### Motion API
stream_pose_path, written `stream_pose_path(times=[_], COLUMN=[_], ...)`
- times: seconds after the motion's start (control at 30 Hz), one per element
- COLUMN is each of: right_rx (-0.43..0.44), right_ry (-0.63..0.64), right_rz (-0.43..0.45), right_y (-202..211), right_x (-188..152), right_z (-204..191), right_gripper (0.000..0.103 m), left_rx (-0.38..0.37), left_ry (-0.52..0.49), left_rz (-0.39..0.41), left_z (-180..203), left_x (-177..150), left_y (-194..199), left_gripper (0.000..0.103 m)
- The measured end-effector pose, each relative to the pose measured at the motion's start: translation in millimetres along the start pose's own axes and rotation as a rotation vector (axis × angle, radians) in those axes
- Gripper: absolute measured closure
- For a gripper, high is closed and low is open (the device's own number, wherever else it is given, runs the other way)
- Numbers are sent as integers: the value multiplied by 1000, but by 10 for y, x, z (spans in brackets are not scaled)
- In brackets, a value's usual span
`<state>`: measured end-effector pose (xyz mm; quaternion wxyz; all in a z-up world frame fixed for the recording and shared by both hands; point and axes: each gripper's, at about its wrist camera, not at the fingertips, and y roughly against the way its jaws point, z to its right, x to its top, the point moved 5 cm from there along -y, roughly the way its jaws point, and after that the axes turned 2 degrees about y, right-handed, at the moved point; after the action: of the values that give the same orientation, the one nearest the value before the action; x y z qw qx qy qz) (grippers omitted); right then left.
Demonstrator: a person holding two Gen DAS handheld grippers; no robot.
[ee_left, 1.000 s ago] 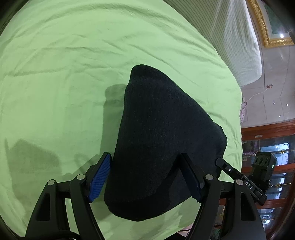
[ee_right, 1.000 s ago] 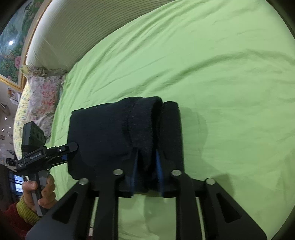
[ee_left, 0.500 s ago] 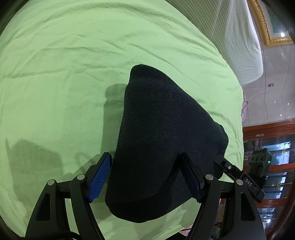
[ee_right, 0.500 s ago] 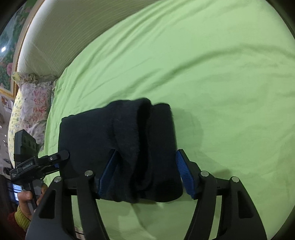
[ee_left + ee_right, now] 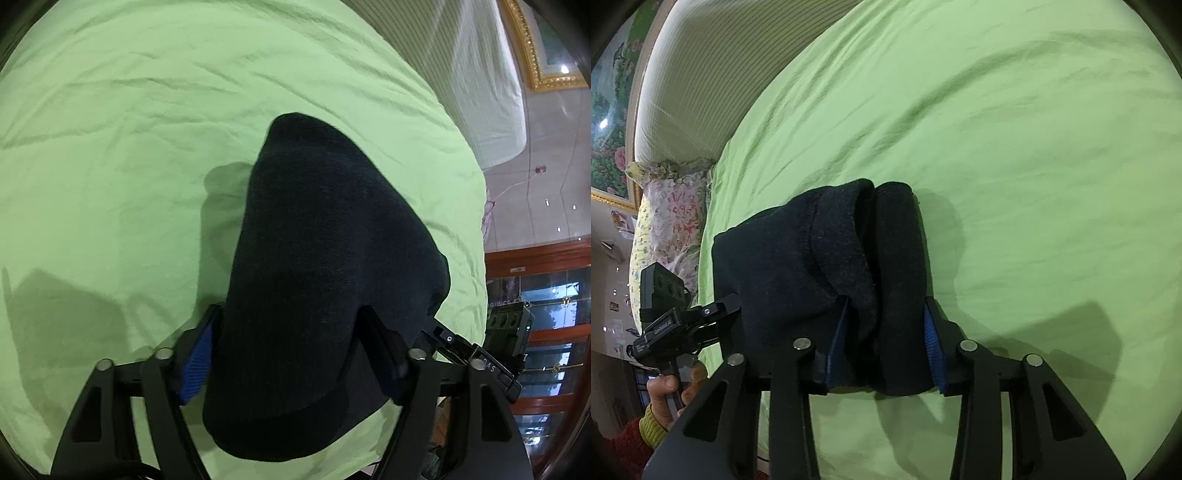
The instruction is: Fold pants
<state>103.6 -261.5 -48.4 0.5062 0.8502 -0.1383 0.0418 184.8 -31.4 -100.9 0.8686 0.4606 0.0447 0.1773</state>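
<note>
The dark navy pants (image 5: 325, 266) lie folded into a thick bundle on the green bed sheet (image 5: 110, 166). My left gripper (image 5: 291, 354) is open, its blue-padded fingers on either side of the bundle's near end. In the right wrist view the pants (image 5: 820, 266) show their stacked folded layers. My right gripper (image 5: 886, 343) is open with its fingers straddling two layers at the bundle's right edge. The left gripper (image 5: 676, 317) and the hand holding it show at the left of that view.
A striped white headboard cushion (image 5: 701, 74) and a floral pillow (image 5: 676, 218) are at the bed's far end. The bed edge (image 5: 476, 258) drops off to the right, with a wooden glass cabinet (image 5: 546, 332) beyond it. A gold-framed picture (image 5: 543, 55) hangs on the wall.
My right gripper was shut on a fold of the pants, opened wide, and its fingers now stand somewhat closer around the layers. The left gripper stayed open and hardly moved.
</note>
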Motion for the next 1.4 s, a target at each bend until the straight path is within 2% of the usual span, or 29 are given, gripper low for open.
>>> stream_pose_path(times=[0.1, 0.17, 0.27, 0.37, 0.5, 0.7, 1.0, 1.13, 1.23, 1.33, 1.4], right_rx=[15, 48, 87, 108, 130, 149, 146, 114, 91, 78, 70], right_ry=[21, 39, 79, 110, 157, 226, 299, 297, 277, 254, 245], right_rz=[13, 28, 51, 69, 90, 104, 77, 37, 18, -1, -9], right_y=[17, 46, 116, 169, 203, 92, -340, -543, -628, -669, -693], right_x=[-9, 8, 41, 122, 253, 518, 905, 934, 943, 956, 960], right_z=[-109, -190, -336, -469, -665, -957, -1251, -1238, -1155, -1050, -972], right_gripper=[69, 71, 72, 73, 74, 74, 74, 73, 70, 63, 61], left_rx=[-4, -31, -33, -67, -70, -71, -15, 8, 24, 61, 72], left_ry=[-21, -25, -53, -65, -93, -86, -46, -12, -9, -7, 3], left_rz=[19, 35, 67, 98, 149, 227, 271, 244, 233, 227, 231], left_z=[26, 43, 101, 167, 250, 213, -163, -359, -459, -513, -569], left_x=[6, -1, 4, 25, 92, 362, 711, 784, 746, 720, 713], left_y=[32, 95, 212, 365, 574, 882, 998, 873, 819, 794, 800], left_gripper=[48, 64, 71, 73, 73, 73, 73, 72, 69, 57, 54])
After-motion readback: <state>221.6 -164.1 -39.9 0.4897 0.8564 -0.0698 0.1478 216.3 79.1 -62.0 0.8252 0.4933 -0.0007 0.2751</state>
